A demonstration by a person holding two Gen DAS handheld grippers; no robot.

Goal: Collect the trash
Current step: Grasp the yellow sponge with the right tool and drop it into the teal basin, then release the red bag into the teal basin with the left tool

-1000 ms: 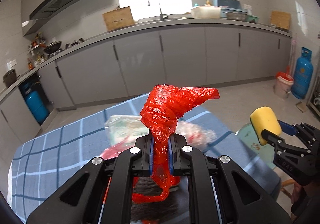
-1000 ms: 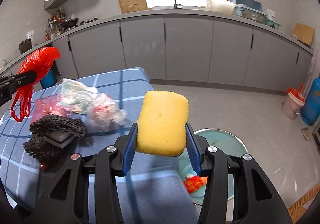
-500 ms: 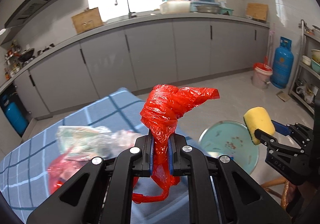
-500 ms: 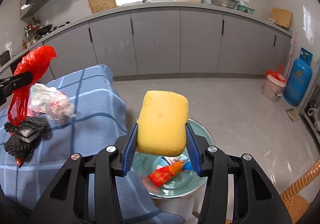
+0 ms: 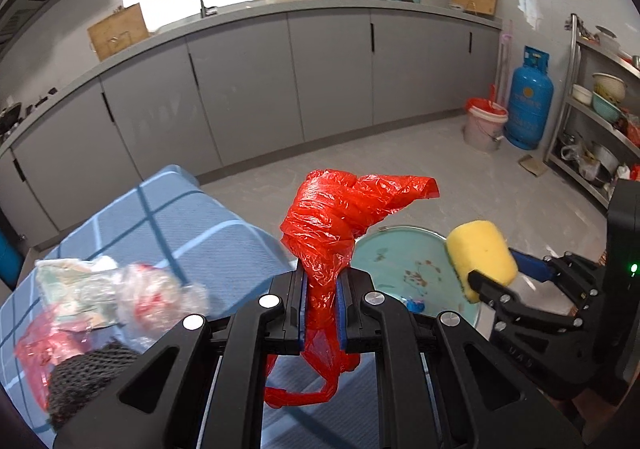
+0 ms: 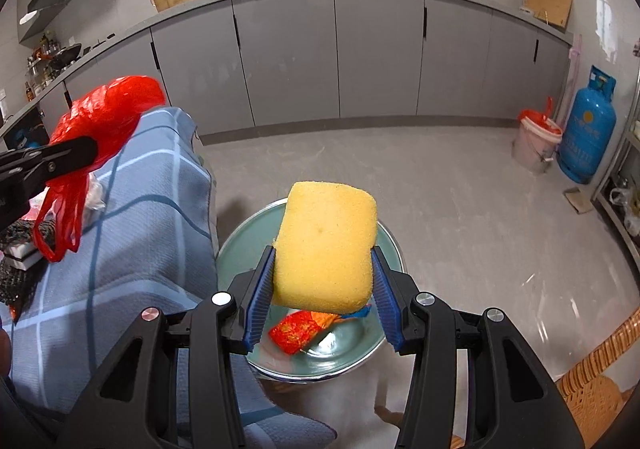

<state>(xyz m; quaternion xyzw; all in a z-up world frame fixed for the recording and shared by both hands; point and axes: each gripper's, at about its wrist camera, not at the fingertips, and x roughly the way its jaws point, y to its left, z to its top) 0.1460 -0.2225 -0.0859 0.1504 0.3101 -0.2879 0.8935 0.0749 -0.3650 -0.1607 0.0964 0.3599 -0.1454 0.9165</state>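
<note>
The left gripper (image 5: 320, 303) has its fingers clamped tight on a crumpled red plastic bag (image 5: 340, 217), which bunches up above the blue pads while a loop of handle dangles below them. The right gripper (image 6: 322, 299) holds a thick yellow rectangular sponge (image 6: 326, 247) squeezed between its 2 fingers (image 6: 260, 299), and the sponge hangs directly over a round teal metal basin (image 6: 384, 245) standing on the floor just beside the corner of the worktop. Inside the basin lies a red and orange snack wrapper (image 6: 298, 329) with a scrap of blue next to it. From the left wrist view the sponge and its gripper appear over the right rim of the basin, while the red bag sits above its left edge. The worktop is draped in a blue checked cloth (image 6: 132, 217), and on it, off to the left, rest a heap of clear and pink plastic wrappers (image 5: 120, 289) and a black mesh scourer (image 5: 84, 377). A blue gas cylinder (image 6: 586, 133) and a pale bucket lined with red (image 6: 536, 143) stand by the grey cabinets.
</note>
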